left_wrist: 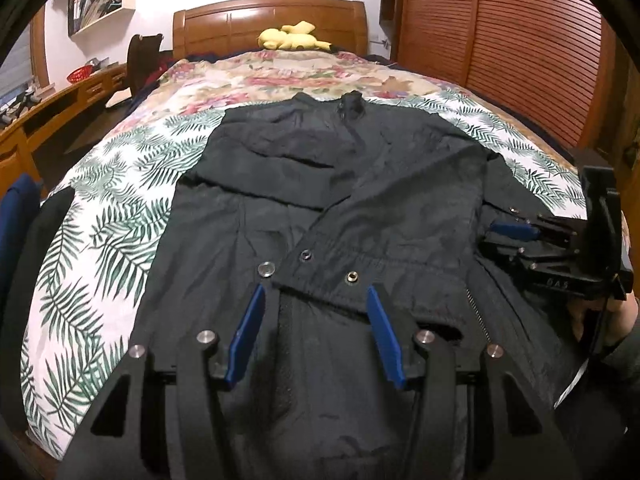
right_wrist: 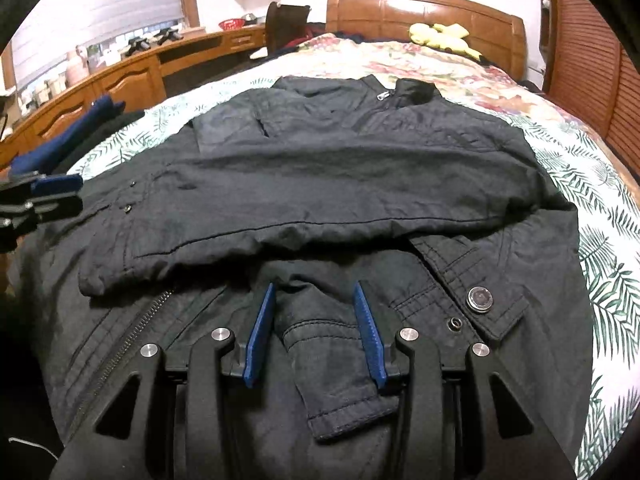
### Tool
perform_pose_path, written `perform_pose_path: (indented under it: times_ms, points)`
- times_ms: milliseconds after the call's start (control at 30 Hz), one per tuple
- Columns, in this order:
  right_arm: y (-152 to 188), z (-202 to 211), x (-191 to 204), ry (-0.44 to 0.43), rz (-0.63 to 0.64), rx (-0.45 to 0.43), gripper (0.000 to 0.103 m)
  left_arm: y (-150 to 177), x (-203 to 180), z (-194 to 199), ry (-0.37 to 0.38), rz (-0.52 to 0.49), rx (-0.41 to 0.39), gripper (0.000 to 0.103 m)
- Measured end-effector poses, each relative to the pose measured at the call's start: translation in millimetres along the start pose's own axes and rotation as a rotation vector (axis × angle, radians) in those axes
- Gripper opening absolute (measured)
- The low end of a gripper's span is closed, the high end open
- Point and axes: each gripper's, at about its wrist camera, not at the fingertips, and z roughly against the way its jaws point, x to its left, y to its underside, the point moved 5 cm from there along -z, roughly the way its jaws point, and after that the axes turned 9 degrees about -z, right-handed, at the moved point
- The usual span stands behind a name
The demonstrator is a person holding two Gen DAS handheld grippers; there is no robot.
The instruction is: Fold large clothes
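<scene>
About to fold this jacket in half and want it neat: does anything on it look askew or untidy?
Mostly tidy. The dark jacket lies flat on the bedspread with both sleeves folded across its front, but the sleeve cuff between the right tongs sits crooked and rumpled.

A home bedroom: bed [left_wrist: 120, 184], wooden headboard [left_wrist: 270, 20], louvred wardrobe [left_wrist: 520, 48].

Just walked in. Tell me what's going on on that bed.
A person holding a two-finger gripper in each hand is folding a dark jacket spread on the bed's leaf-print cover. Both sleeves are already folded across the front. The left gripper and right gripper sit low over the jacket's near hem, jaws open with fabric between the fingers but not visibly pinched. A yellow plush toy lies by the headboard.
</scene>
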Motion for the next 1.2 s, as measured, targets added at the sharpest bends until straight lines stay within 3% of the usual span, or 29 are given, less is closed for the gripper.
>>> perform_pose_path:
  times_ms: [300,600,833,1100,1200]
  points:
    - [-1.5,0.3,1.1,-0.005,-0.002,0.001,0.041,24.8,11.2,14.2,-0.055,-0.018,0.039,0.052]
    - [-1.4,0.3,0.3,-0.004,-0.001,0.003,0.041,63.5,54.3,46.7,-0.144,0.003,0.081,0.052]
    - [-1.3,2.2,0.7,0.002,0.003,0.008,0.042,78.8,79.1,45.8,-0.144,0.047,0.103,0.052]
    - [22.6,66.6,-0.6,0.047,0.051,0.006,0.042,88.8,81.1,38.3,-0.103,0.055,0.119,0.052]
    - [40.3,89.8,-19.0,0.111,0.031,0.012,0.042,91.4,82.0,36.9,-0.089,0.065,0.116,0.052]
